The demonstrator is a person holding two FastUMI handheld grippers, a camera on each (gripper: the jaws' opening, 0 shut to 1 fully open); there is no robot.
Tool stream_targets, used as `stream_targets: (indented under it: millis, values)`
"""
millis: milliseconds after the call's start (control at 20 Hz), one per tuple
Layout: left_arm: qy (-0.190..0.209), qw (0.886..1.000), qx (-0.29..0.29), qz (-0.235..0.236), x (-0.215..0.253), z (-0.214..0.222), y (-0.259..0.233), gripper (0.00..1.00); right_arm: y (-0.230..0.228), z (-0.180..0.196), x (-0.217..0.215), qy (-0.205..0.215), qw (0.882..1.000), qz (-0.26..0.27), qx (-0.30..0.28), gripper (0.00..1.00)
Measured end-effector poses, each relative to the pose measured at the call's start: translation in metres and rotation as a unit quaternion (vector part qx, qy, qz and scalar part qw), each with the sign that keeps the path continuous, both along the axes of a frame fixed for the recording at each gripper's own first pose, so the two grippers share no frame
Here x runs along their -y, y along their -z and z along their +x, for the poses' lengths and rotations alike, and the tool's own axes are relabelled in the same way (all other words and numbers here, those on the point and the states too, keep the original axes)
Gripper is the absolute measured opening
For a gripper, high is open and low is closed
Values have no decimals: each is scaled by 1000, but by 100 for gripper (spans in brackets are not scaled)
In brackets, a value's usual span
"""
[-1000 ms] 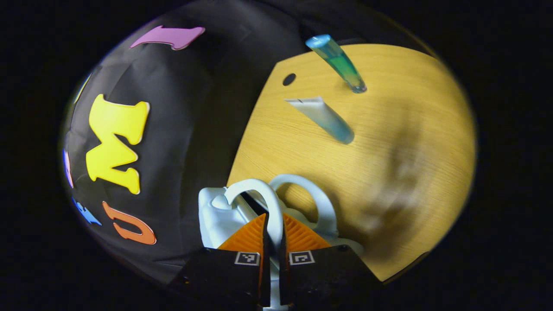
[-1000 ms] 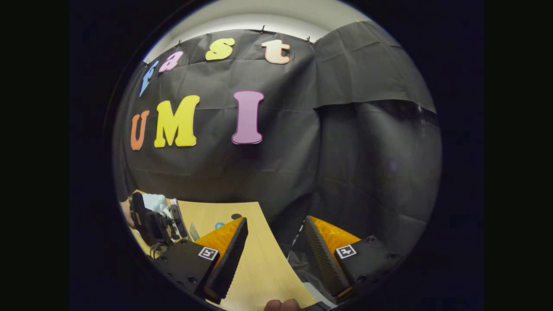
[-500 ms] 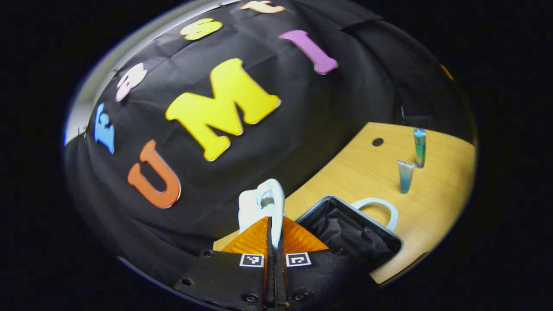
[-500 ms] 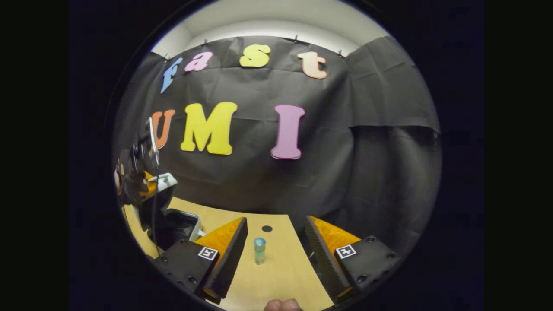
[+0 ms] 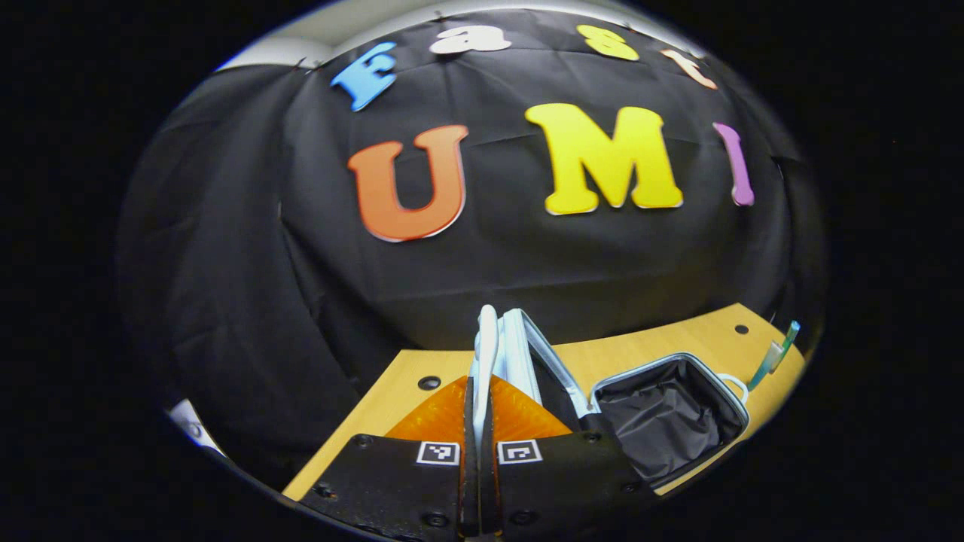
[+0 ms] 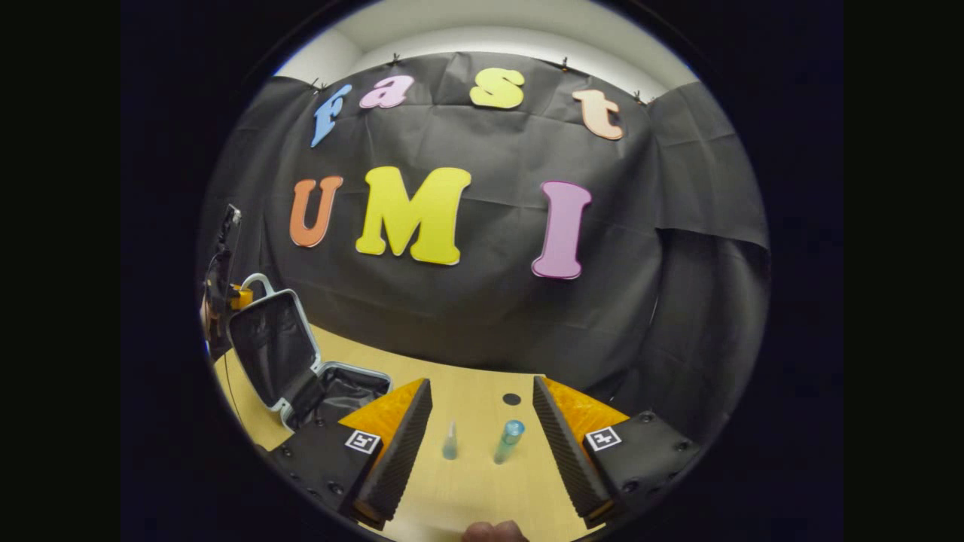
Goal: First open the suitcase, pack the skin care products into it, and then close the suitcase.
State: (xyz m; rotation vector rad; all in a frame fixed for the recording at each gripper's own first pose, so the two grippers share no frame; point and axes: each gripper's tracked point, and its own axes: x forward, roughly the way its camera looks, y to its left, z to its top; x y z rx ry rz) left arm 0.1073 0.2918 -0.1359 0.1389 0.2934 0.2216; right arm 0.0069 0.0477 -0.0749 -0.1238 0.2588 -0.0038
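Observation:
In the left gripper view my left gripper (image 5: 479, 391) is shut on the white handle (image 5: 486, 342) of the suitcase lid (image 5: 527, 354), which it holds raised. The black-lined suitcase base (image 5: 666, 421) lies open on the wooden table (image 5: 407, 391). In the right gripper view the lid (image 6: 271, 350) stands tilted up at the left, with the left gripper (image 6: 235, 297) at its handle. My right gripper (image 6: 480, 410) is open above the table. Beyond its fingers stand a pale blue tube (image 6: 449, 442) and a blue-green tube (image 6: 508, 440). The two tubes (image 5: 776, 350) also show at the left gripper view's right edge.
The table (image 6: 467, 482) has a small round hole (image 6: 511, 399) behind the tubes and another hole (image 5: 428, 382) near the suitcase. Black cloth closes off the back and sides. A fingertip (image 6: 489, 531) shows at the bottom of the right gripper view.
My left gripper has swung the suitcase lid up and open, from closed to well past upright. The right gripper view has panned so both tubes now stand between its open fingers.

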Motion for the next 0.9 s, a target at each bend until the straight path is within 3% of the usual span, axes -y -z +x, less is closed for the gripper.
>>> stream_targets:
  millis: [250,450,600,750,900]
  values:
    - [-60,994,-25,-93,-19,-1,60,5,14,0,-21,-10,999,-27,-24,80]
    - [-90,978,-75,-173,-12,-3,122,8,27,-4,-25,5,999,-20,-49,80]
    - [-100,967,-76,-223,-18,-4,148,8,41,-7,-30,13,997,-14,-72,80]
    - [-100,965,-88,-226,-24,-7,166,13,39,-6,-34,6,998,-19,-67,80]
    - [-102,974,-99,-176,-36,-9,168,25,44,-3,-35,2,997,-15,-70,80]
